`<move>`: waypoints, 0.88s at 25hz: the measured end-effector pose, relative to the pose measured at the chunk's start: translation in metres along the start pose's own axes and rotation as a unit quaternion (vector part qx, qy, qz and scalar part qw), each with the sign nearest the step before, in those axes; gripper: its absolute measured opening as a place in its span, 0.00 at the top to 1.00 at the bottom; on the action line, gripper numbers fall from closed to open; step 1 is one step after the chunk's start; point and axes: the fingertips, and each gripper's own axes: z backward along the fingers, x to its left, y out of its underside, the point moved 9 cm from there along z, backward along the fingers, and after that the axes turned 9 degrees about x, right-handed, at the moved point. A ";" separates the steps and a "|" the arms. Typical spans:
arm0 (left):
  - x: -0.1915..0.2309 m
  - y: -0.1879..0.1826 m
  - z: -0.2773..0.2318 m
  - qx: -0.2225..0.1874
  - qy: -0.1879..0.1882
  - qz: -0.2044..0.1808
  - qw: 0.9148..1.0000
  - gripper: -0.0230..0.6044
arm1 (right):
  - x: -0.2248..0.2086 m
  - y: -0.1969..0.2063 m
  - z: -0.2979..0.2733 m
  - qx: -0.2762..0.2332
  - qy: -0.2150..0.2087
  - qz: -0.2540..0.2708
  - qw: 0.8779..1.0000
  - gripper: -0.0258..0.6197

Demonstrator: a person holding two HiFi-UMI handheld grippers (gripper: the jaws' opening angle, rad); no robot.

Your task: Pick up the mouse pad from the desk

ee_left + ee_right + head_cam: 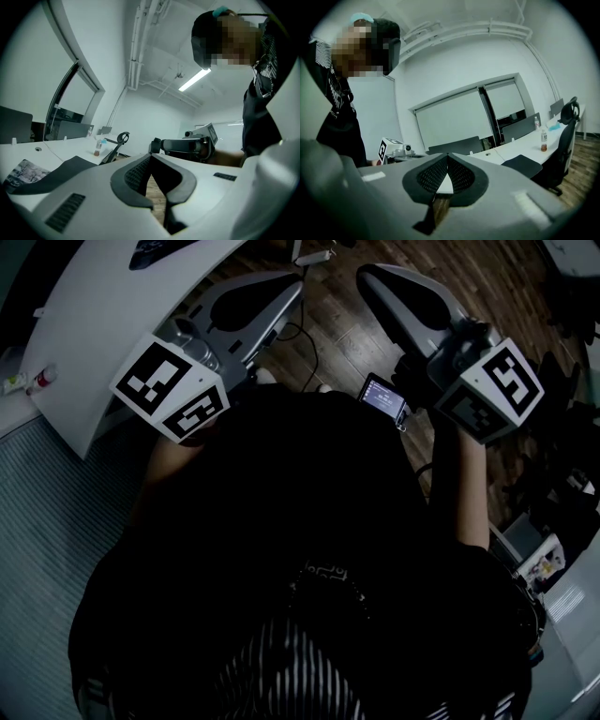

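A dark mouse pad [49,177] lies flat on the white desk [70,145], well ahead and left of my left gripper [151,159]. In the right gripper view the same mouse pad [523,164] sits at the desk's near edge, to the right of my right gripper [447,157]. Both grippers are held level in front of the person's chest, away from the desk. In the head view the left gripper [281,292] and right gripper [375,282] hang over the wooden floor. Each gripper's tips meet, with nothing between them.
A small bottle [97,147] stands on the desk, farther back. An office chair [566,127] is pushed against the desk. A patterned mat [26,171] lies beside the mouse pad. Dark monitors [454,145] line the desk's far side. Wooden floor [337,334] lies below the grippers.
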 end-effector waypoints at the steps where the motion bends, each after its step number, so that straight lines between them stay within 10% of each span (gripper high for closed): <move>1: 0.005 0.001 0.003 0.000 0.002 0.000 1.000 0.95 | 0.001 -0.001 -0.008 0.001 0.000 -0.001 1.000 0.95; 11: 0.088 0.024 0.050 -0.023 -0.018 0.022 0.999 0.95 | -0.003 -0.008 -0.116 0.029 -0.029 0.013 0.999 0.95; 22: 0.080 0.012 0.073 -0.018 -0.045 0.023 0.999 0.95 | 0.017 -0.034 -0.132 0.038 -0.065 0.030 0.997 0.95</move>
